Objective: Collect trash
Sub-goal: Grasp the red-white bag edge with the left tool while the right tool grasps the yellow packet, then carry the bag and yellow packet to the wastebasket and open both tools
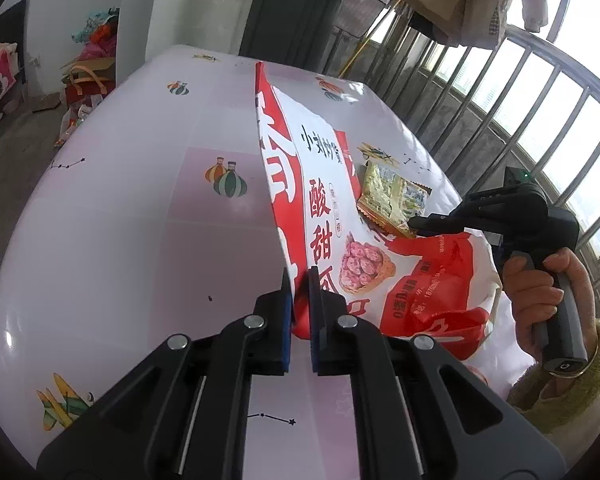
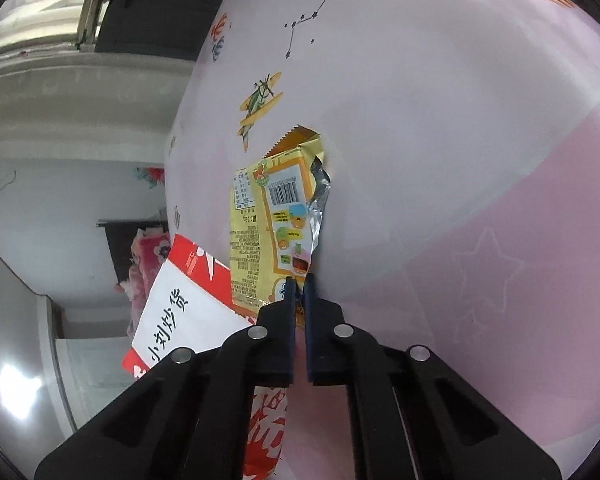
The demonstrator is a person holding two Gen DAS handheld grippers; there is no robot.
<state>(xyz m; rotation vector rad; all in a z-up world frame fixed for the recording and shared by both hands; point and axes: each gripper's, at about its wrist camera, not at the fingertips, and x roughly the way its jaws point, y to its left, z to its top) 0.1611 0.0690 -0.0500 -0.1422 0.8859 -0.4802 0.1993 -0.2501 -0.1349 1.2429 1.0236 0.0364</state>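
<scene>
A large red and white plastic bag (image 1: 328,216) with Chinese print stands up from the table. My left gripper (image 1: 300,280) is shut on its near edge and holds it up. A yellow snack wrapper (image 1: 392,200) is just behind the bag's rim. My right gripper (image 1: 416,224) comes in from the right in a person's hand and pinches the wrapper's end. In the right wrist view the right gripper (image 2: 299,282) is shut on the yellow wrapper (image 2: 272,220), torn and showing a barcode, with the bag (image 2: 180,312) to the left below it.
The table (image 1: 140,220) has a glossy pink and white cloth with balloon and plane prints. A window with metal bars (image 1: 540,92) runs along the right. Bags and clutter (image 1: 88,68) lie on the floor at far left, a dark cabinet (image 1: 292,12) behind the table.
</scene>
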